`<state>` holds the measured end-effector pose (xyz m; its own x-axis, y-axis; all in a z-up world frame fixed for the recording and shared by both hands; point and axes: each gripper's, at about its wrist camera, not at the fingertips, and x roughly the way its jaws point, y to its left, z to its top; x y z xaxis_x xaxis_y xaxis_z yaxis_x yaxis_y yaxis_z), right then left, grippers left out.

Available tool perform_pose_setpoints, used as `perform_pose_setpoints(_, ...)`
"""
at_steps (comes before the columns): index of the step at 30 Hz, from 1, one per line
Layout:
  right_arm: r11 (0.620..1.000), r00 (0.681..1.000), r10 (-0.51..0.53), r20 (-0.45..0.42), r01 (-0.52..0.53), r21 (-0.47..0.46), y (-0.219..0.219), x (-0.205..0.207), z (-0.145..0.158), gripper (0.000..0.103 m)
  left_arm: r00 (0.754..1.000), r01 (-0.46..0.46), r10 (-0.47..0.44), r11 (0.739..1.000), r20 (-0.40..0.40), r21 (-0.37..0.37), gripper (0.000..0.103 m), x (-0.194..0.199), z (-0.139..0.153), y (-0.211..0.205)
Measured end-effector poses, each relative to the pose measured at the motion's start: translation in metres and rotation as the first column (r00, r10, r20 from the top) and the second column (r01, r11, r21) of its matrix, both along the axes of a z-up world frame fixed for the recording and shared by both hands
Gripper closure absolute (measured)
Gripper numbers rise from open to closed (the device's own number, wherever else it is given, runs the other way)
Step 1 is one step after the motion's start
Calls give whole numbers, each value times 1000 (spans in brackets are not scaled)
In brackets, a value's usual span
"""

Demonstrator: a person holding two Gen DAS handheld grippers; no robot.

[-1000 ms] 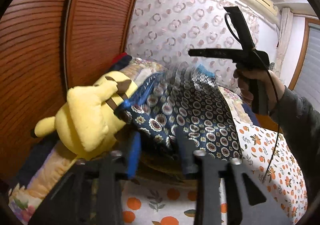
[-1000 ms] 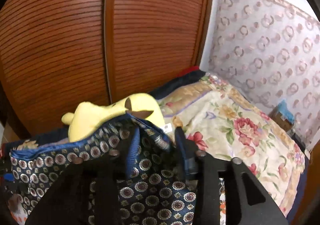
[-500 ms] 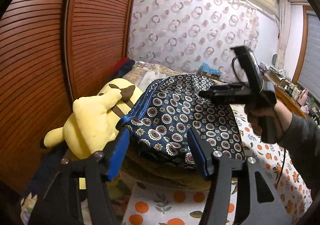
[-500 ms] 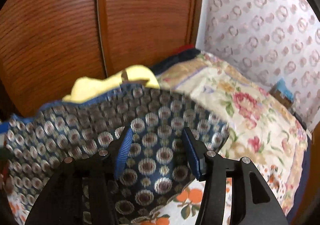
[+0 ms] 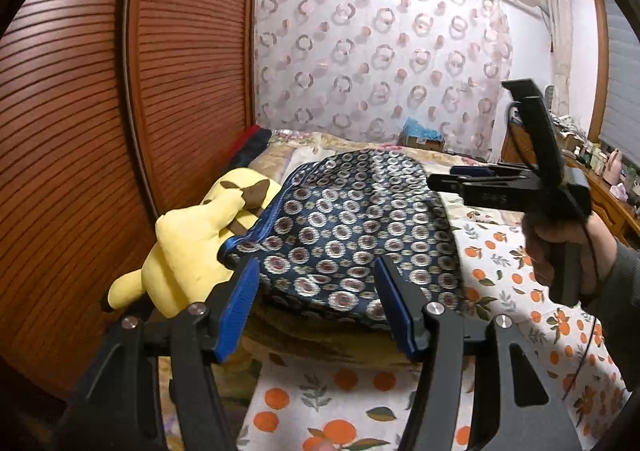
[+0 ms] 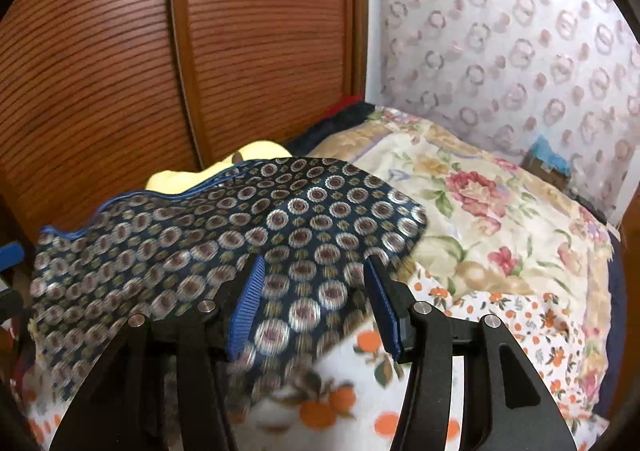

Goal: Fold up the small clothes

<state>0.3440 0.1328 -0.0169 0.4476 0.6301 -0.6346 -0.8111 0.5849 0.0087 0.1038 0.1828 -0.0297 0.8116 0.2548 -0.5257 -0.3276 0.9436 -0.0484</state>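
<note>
A: Where is the small garment (image 5: 348, 235) found, and why there?

B: It is laid over a heap of bedding on the bed (image 5: 516, 279), one blue-piped edge resting against the yellow plush toy (image 5: 188, 251) by the slatted wardrobe door (image 5: 100, 131). It appears to have been set there as a raised surface on which a fold can be made. In the right wrist view it is seen spread fairly flat, with one corner hanging toward the orange-printed sheet (image 6: 332, 411).

A: How are the fingers held?

B: The left gripper (image 5: 316, 307) is held roughly half open just short of the cloth's near edge, and nothing is gripped between its blue pads. The right gripper (image 6: 312, 303) is likewise about half open above the cloth; the fabric is seen behind the gap but is not pinched. Both are judged to have been freed so that the cloth could settle.

A: What has changed from a second ago?

B: The cloth was then clamped at its edge by both grippers and held up, bunched. It has since been released and spread, both pairs of fingers have been widened, and the right gripper has been drawn back and lowered.
</note>
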Motion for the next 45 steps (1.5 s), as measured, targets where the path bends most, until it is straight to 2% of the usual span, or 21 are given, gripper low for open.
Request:
perform_pose_setpoints(7,997,998,-56,26,54,53,-62,-48,21,50,999,43,-43,999,2,27,44,-11,8,-31)
perform_pose_setpoints(12,993,994,-97,41,94,73,-101,-80,28,41,995,96,-96,995,-5,3,44,-13,7,-55)
perform_pose_setpoints(14,991,992,-119,51,115,75,-119,-94,29,32,992,126,-126,992,0,-5,44,-15,6,-65)
perform_pose_setpoints(17,983,985,-166,52,161,85,-144,-110,29,26,989,145,-145,989,-2,-19,43,-15,5,-78)
perform_pose_setpoints(19,978,979,-196,57,191,84,-156,-119,28,24,988,156,-156,988,-2,-22,43,-15,4,-85)
perform_pose_setpoints(31,919,921,-378,94,361,158,-243,-188,43,22,971,240,-240,971,14,-1,43,-30,16,-137)
perform_pose_setpoints(34,907,909,-403,106,382,178,-261,-203,53,22,967,255,-255,967,15,4,43,-34,25,-149)
perform_pose_setpoints(45,845,840,-517,163,472,250,-305,-240,84,19,951,287,-293,956,99,64,43,-51,71,-177)
